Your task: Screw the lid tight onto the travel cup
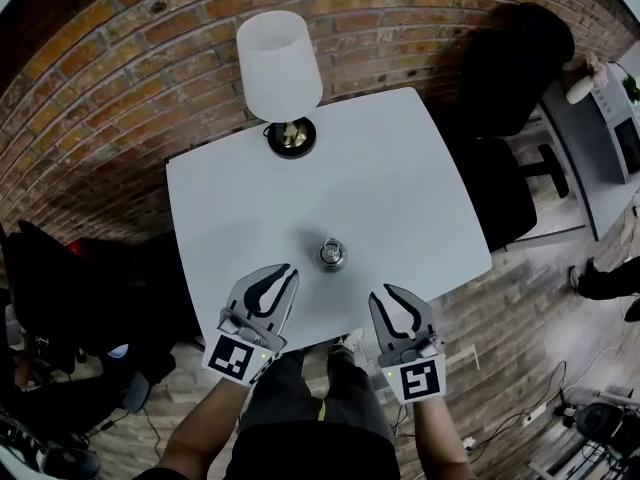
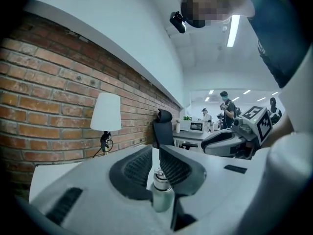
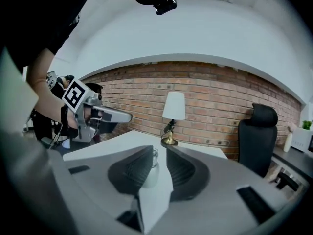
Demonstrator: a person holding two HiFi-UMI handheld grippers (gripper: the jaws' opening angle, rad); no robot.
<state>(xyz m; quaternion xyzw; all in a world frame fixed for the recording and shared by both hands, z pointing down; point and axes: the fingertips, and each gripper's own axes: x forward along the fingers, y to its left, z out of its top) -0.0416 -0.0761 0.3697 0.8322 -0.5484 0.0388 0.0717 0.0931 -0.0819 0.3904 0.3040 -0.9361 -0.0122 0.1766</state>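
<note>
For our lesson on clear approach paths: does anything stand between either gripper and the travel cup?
Nothing visible does. Only bare table lies between the travel cup and the left gripper or right gripper; the lamp stands beyond it.

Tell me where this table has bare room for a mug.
Bare: the right half of the table, from the travel cup to the right edge; the left strip between the lamp and the left hand-held gripper. Crowded: the near edge, where the right hand-held gripper and the left one sit close to the cup, and the far edge at the lamp.
</note>
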